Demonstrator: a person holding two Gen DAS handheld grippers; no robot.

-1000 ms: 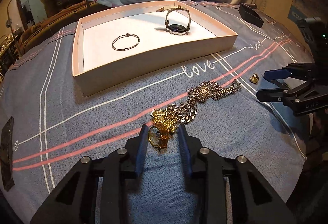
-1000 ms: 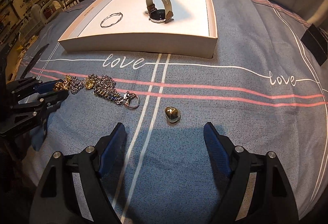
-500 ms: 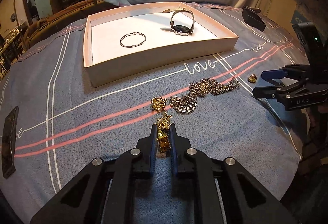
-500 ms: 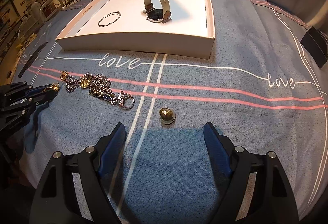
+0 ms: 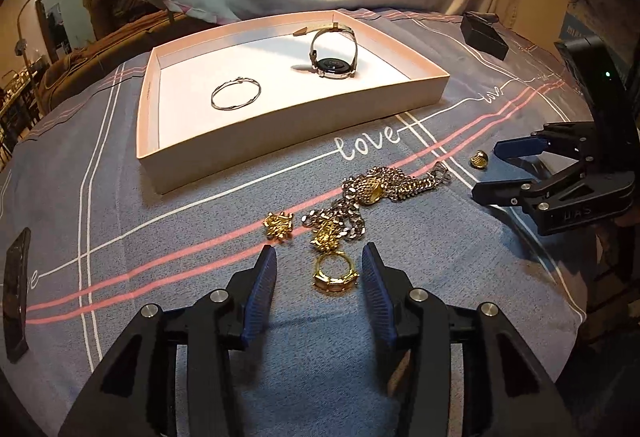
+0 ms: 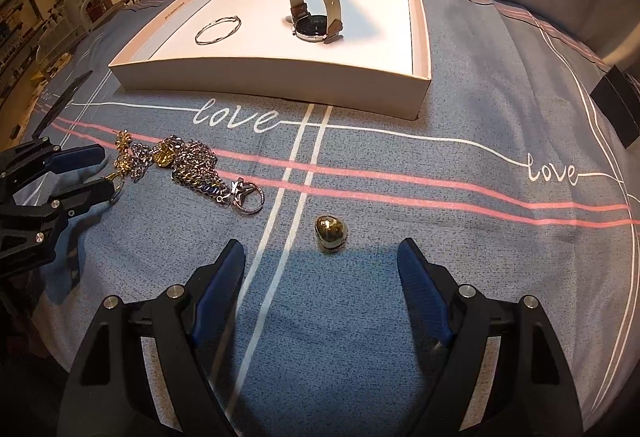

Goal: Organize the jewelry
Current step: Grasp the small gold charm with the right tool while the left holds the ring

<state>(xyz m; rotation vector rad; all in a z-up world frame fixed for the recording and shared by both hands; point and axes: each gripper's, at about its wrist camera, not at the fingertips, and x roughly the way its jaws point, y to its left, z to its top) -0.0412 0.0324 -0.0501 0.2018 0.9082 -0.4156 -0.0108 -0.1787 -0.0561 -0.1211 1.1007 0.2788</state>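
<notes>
**Left claw lets go of the gold ring**

Released a moment ago, the gold ring (image 5: 334, 274) lies on the cloth (image 5: 200, 237) between the left gripper (image 5: 319, 269)'s just-parted jaws, touching neither. Only the right view shows the right gripper (image 6: 320, 271) gaping, empty, around the gold bead (image 6: 331, 231). Tray (image 5: 288, 153) holds bangle (image 5: 236, 98) and watch (image 5: 334, 55).

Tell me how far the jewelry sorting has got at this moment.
Done: a thin bangle and a watch lie in the tray. In hand: nothing; the left gripper has just been opening around a gold ring on the cloth. Left: ring, chain pile, gold charm, and the gold bead before the open right gripper.
</notes>
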